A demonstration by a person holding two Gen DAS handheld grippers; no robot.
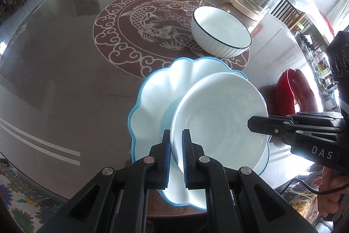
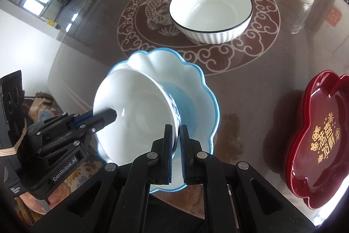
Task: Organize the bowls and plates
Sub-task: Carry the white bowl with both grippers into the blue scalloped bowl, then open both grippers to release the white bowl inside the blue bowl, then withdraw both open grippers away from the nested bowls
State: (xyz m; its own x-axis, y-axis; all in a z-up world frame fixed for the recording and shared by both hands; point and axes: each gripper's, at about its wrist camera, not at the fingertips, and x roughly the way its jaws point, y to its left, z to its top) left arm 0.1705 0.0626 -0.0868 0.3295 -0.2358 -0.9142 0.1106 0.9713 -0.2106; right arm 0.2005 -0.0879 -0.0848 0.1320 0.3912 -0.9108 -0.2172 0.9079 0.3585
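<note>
Home dining room: ornate table (image 1: pixel 65 84)

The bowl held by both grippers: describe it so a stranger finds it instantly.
Start at the table's carp medallion, then come toward the near edge to the blue-rimmed scalloped plate. Over it is a white bowl, pinched at opposite rims; unlike the ribbed, black-rimmed bowl, its outside is blue-patterned.

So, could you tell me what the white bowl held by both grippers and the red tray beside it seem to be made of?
White bowl: most likely glazed ceramic or porcelain; glossy white inside with soft highlights, and a blue painted pattern on the outer wall.

Red tray: looks like moulded plastic or lacquerware; smooth, shiny, deep red, lobed rim, gold printed characters. The pictures leave open which.
</note>
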